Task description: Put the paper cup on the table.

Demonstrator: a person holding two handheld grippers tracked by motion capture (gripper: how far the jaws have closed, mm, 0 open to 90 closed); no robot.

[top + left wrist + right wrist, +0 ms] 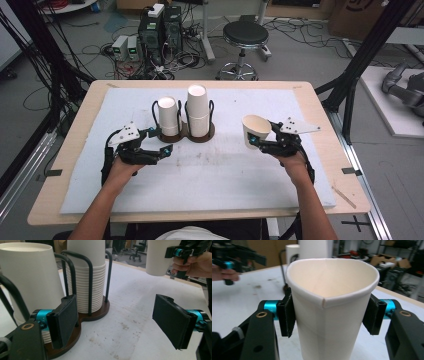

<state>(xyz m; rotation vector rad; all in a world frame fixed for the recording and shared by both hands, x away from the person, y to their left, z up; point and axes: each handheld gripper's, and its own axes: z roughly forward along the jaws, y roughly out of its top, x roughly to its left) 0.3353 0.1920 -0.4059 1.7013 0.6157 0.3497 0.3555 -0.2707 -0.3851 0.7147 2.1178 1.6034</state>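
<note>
A dark brown wooden holder (188, 135) with black wire loops stands at the middle back of the white mat and carries two stacks of white paper cups, a shorter one (168, 116) and a taller one (197, 111). My left gripper (159, 141) rests just in front-left of the holder with its jaws wide apart and nothing between them; in the left gripper view its left pad (63, 320) sits beside the shorter stack (32, 277). My right gripper (253, 138) is shut on a single white paper cup (255, 130), mouth upward, squeezed slightly out of round (329, 310), held above the mat at the right.
The white mat (200, 175) covers most of the wooden table (325, 125). Beyond the table's far edge stand a black stool (244, 37), computer boxes (161, 30) and loose cables on the floor. Black frame posts (360, 60) rise at the right.
</note>
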